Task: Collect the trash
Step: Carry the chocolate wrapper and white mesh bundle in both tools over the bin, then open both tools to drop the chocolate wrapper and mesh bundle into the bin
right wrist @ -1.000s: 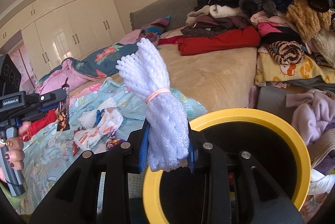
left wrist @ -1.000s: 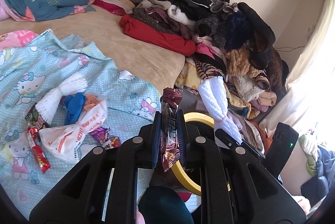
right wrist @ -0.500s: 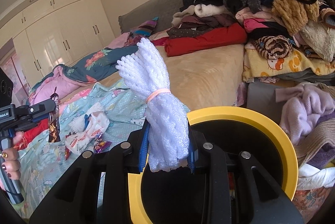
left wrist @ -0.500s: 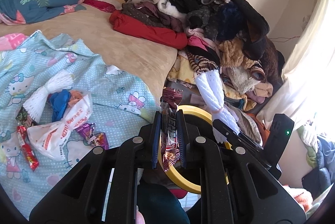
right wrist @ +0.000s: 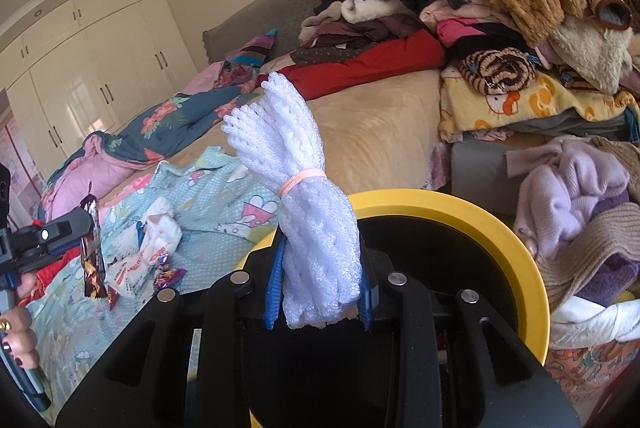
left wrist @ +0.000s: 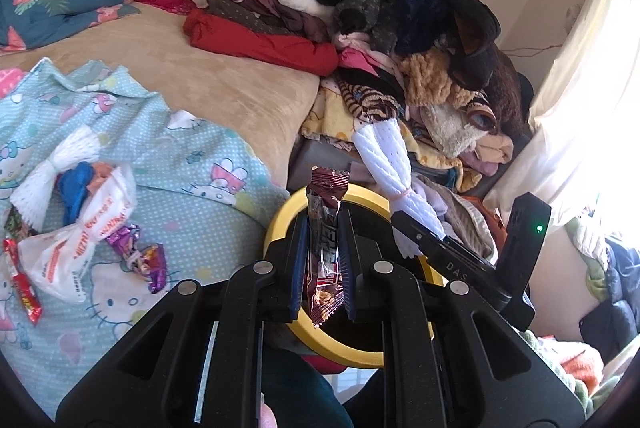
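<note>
Centrally, in the left wrist view, the left gripper (left wrist: 323, 260) pinches a dark snack wrapper (left wrist: 325, 224) between its blue-padded fingers (left wrist: 298, 268); the wrapper stands upright, its crimped top above the fingertips and its lower end hanging below them. Behind and below the wrapper lies the yellow rim of the bin (left wrist: 280, 224), which stands just beside the bed edge. The right gripper (left wrist: 416, 240) enters from the right, holding a white foam net (left wrist: 390, 164) that tilts up and to the left over the bin.

From the right wrist view, the right gripper (right wrist: 322, 292) clamps the lower half of the foam net (right wrist: 296, 188), a bundle tied at its waist with a pale orange band (right wrist: 302, 182). The bin (right wrist: 516, 248) sits directly behind the fingers, its dark interior partly hidden by the gripper body. At the far left, the left gripper (right wrist: 86, 224) holds the wrapper (right wrist: 91, 252) vertically above the sheet.

Remaining trash rests on the blue printed sheet (left wrist: 192, 132): a second foam net (left wrist: 56, 168), a white printed bag (left wrist: 84, 240) touching it, a blue scrap (left wrist: 76, 188) between them, purple candy wrappers (left wrist: 140, 252) just beside the bag, and a red wrapper (left wrist: 24, 280) near the left edge. A clothes pile (left wrist: 380, 28) rises beyond the bin.
</note>
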### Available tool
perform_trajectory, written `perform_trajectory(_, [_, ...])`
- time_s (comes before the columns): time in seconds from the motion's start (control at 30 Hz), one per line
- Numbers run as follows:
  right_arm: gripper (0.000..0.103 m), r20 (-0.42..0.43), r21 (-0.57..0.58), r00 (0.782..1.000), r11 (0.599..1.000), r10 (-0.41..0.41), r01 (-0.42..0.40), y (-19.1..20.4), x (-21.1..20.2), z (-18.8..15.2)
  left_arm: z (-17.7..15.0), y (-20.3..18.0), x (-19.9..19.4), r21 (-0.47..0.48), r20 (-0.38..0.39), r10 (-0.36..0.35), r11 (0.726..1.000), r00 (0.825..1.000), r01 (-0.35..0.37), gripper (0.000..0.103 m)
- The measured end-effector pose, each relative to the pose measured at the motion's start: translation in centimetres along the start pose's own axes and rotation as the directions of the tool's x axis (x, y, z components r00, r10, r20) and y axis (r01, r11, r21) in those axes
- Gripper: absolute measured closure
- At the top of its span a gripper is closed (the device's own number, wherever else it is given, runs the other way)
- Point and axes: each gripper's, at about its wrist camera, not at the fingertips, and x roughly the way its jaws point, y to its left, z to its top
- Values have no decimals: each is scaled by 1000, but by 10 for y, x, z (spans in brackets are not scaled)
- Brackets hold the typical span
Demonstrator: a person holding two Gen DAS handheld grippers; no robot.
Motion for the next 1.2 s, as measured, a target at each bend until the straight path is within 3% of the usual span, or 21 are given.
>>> perform_trajectory(0.5, [75,-51,41,997,998,-52,55,-33,6,-7,-11,-21,39,39,-63,-14,999,998,17,93])
perform_trajectory(1.2, [72,-123,67,991,996,-57,65,-56,13,-13,-20,-28,100,76,-168,12,997,986,0,93])
